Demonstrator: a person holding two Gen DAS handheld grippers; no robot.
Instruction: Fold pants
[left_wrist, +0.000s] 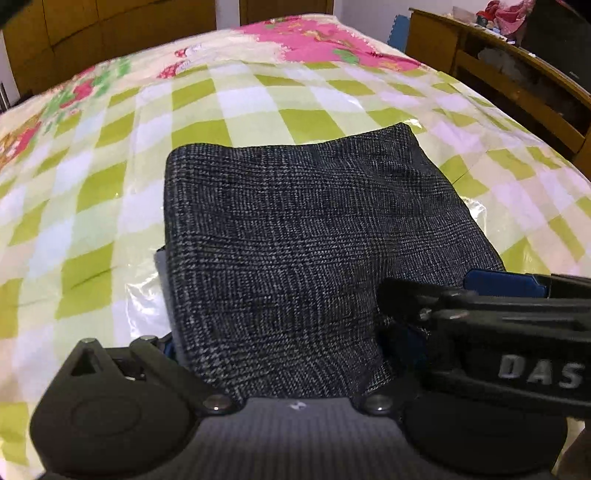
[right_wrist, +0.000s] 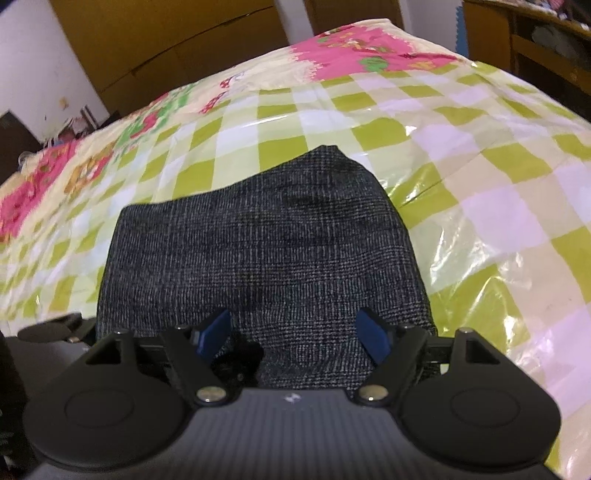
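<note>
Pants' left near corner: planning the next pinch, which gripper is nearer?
Left. The left gripper straddles that corner of the folded pants; the right gripper sits over their near edge, further right.

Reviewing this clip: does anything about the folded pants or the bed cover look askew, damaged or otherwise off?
Slightly. The folded pants are not squared: in the left wrist view a lighter grey under-layer pokes out at the left edge, and the far edge slants. The clear plastic cover over the checked sheet is wrinkled beside them. No damage shows.

A checked cloth (left_wrist: 303, 122) under clear plastic covers the bed; wooden cabinets (left_wrist: 110, 26) stand past its far edge, a wooden shelf (left_wrist: 517, 74) at its right edge.
</note>
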